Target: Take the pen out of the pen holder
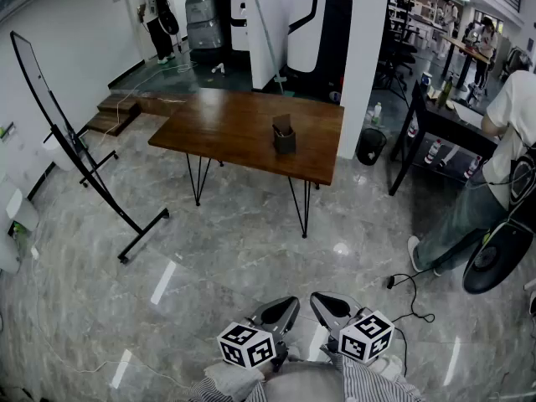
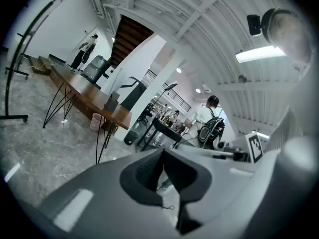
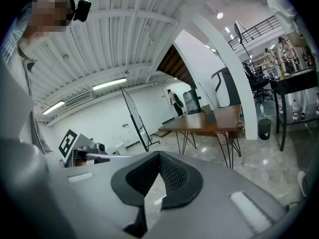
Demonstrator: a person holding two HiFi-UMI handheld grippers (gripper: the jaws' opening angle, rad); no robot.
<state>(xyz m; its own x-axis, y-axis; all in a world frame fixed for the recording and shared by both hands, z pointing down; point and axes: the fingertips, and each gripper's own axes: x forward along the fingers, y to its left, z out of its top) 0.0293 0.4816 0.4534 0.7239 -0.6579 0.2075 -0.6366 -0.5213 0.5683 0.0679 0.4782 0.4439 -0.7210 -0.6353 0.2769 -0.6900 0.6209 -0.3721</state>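
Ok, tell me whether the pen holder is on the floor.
No, the pen holder stands on the wooden table, toward its right end.

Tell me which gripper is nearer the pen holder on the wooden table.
Left, marginally. Both are far across the floor from the pen holder; the left gripper lines up with it, the right gripper sits off to the right.

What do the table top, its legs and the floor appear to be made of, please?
Table top: apparently wood, semi-gloss brown; grain streaks and soft reflections show. Legs: thin dark hairpin rods, probably black-painted metal. Floor: polished stone or marble-look tile, with grey veining and bright reflections; which one is unclear.
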